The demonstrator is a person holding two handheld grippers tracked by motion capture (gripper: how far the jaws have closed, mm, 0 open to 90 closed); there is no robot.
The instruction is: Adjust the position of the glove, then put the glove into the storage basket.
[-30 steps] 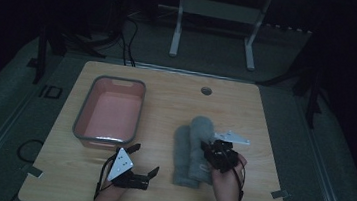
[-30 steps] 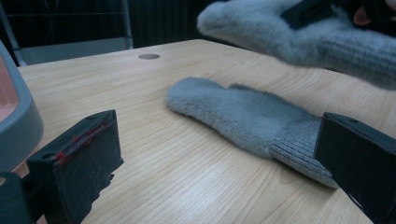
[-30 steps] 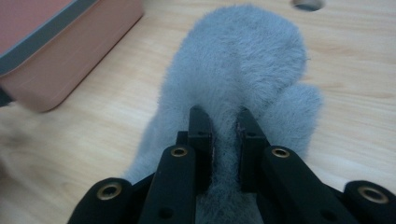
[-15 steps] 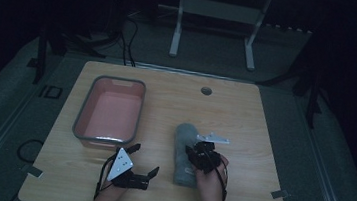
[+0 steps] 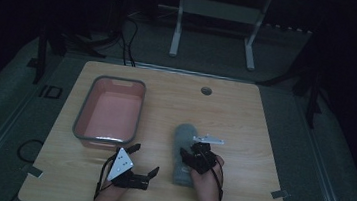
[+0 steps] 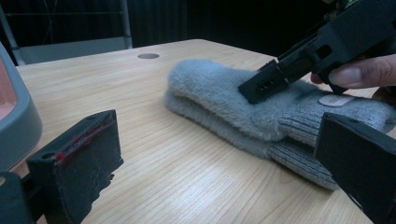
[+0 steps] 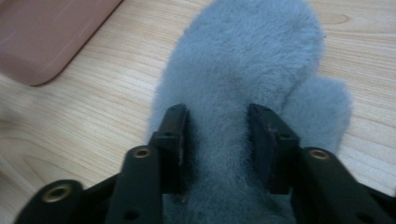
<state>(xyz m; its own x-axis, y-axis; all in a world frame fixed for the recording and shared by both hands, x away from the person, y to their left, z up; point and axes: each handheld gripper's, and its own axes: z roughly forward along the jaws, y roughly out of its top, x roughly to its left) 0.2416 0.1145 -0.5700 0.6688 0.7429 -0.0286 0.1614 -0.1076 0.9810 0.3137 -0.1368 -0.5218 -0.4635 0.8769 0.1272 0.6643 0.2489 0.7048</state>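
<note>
Right gripper fingers just opening, apart over grey fluffy mitten on tabletop; left gripper fingers apart, empty.

Wide bare table from twelve round to three o'clock, free passage there. Pink tub blocks ten o'clock; the grey mitten lies at centre.

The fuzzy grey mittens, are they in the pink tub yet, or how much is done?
Not yet. The grey mittens lie stacked on the table, apart from the pink tub, which looks bare inside. In hand: the right gripper is down on the top mitten, its jaws just opened, fur between them. The left gripper waits open on the table. Probably left: gripping, lifting and moving them over.
</note>
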